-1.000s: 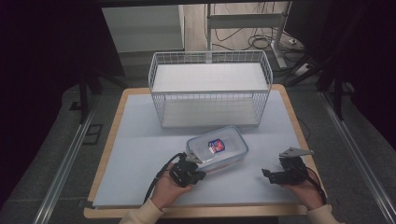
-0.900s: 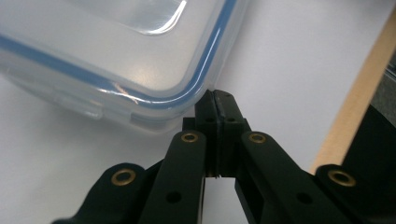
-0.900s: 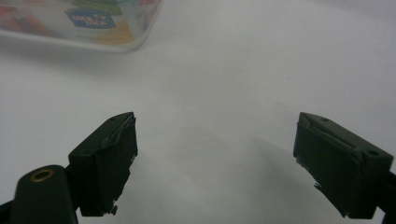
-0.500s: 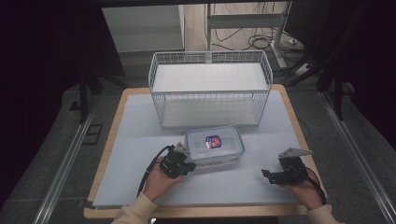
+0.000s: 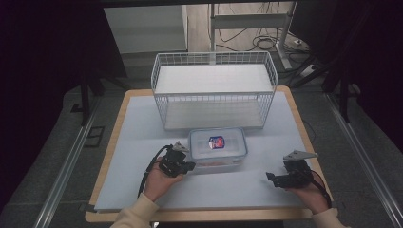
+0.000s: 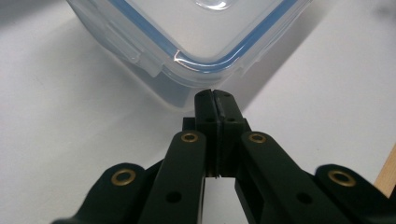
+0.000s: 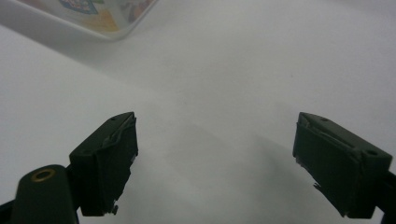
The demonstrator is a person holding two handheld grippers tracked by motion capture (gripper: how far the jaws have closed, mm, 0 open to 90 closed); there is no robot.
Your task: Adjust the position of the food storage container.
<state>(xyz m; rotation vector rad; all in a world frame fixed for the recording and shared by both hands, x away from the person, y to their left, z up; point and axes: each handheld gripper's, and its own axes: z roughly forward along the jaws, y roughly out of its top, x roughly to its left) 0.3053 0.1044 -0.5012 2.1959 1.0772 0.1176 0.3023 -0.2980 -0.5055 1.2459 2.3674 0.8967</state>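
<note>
A clear plastic container [image 5: 217, 149] with a blue-sealed lid and a small sticker lies flat on the white mat, just in front of the wire basket. My left gripper [image 5: 186, 166] is at its near-left corner. In the left gripper view the jaws are pressed together with nothing between them, and the left gripper's tips [image 6: 215, 95] rest against the corner of the container [image 6: 196, 32] under the lid's rim. My right gripper [image 5: 272, 178] is near the front right of the mat, apart from the container. The right gripper [image 7: 215, 158] stands wide open over bare mat, and a corner of the container [image 7: 93, 11] shows at the top left.
A white wire basket [image 5: 214, 90] stands at the back of the wooden table [image 5: 294, 107], close behind the container. The white mat [image 5: 133, 142] covers most of the tabletop. Cables and a stand's legs lie on the floor beyond.
The container has turned from a slanted lie to square with the basket. My left gripper has moved left and a little away from me, staying at its corner. The right gripper has not moved.
</note>
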